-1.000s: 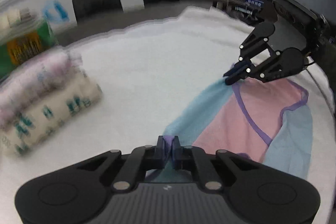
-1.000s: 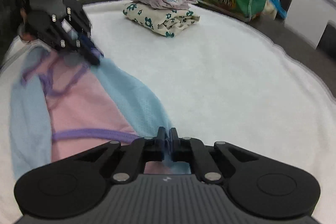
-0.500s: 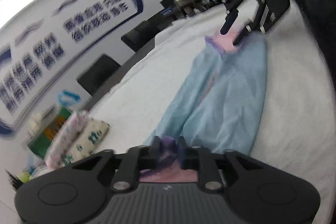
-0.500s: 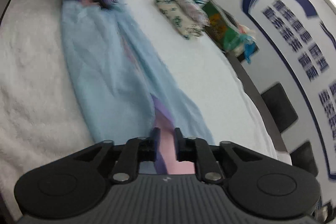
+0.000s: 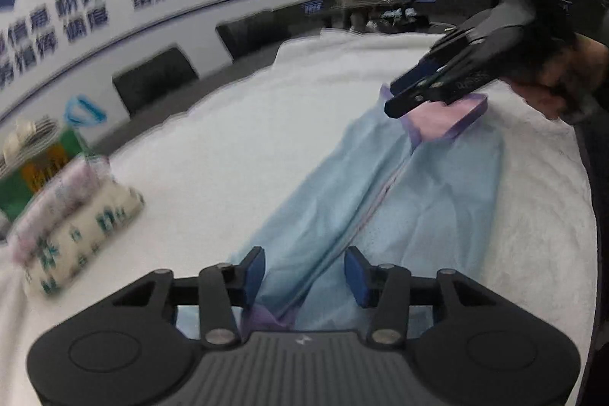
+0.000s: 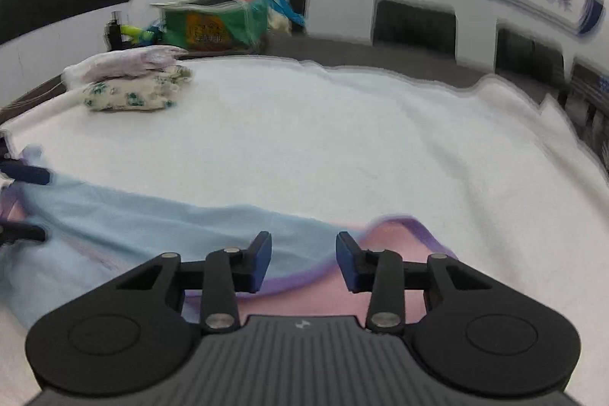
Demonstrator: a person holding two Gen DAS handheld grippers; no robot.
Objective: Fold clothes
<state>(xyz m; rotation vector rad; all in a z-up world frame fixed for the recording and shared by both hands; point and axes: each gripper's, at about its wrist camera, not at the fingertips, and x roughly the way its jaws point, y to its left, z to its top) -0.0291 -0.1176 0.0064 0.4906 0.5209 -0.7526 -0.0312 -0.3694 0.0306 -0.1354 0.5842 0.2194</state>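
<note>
A light blue and pink garment [image 5: 384, 200] with purple trim lies folded lengthwise into a long strip on the white cloth-covered table [image 5: 236, 136]. My left gripper [image 5: 304, 274] is open just above one end of the strip, holding nothing. My right gripper [image 6: 303, 263] is open over the other end, where the pink panel and purple trim [image 6: 403, 227] show. The right gripper also shows in the left wrist view [image 5: 411, 90], above the far end of the garment. The garment also shows in the right wrist view [image 6: 160, 227].
A stack of folded clothes [image 6: 129, 86] lies at the far left of the table; it also shows in the left wrist view [image 5: 76, 215]. Behind it stands a green bag [image 6: 213, 21]. Black chairs [image 6: 415, 21] line the table's far side.
Both grippers have opened and let go of the garment, which now lies on the table as a long folded strip. One second ago it lay spread open and both grippers held it.
</note>
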